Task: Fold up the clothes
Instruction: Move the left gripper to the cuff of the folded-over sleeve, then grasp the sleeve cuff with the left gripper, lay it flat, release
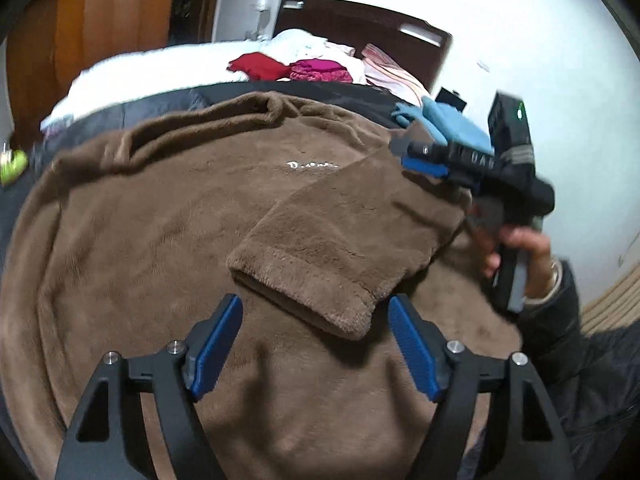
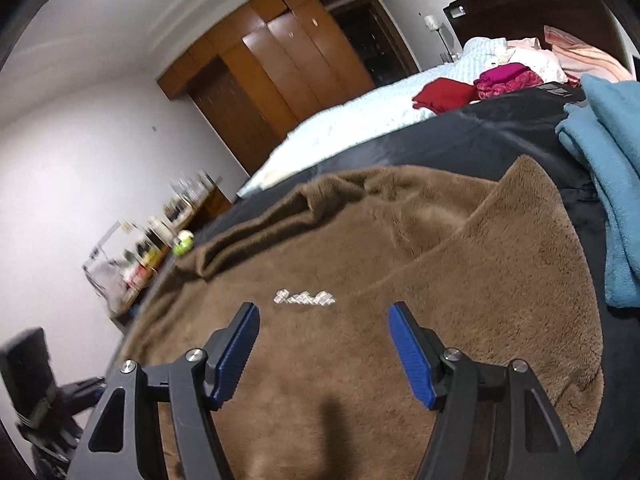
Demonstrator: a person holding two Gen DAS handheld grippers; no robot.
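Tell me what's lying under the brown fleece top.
The brown fleece top is spread over a dark padded cover, which shows past its collar and side. Its own sleeve lies folded on top. Whatever lies beneath the fleece's middle is covered.

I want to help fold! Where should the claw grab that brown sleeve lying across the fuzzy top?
Pinch the sleeve's cuff. Its open hemmed end lies loose atop the brown top, right before the open left claw, so come straight forward, probably.
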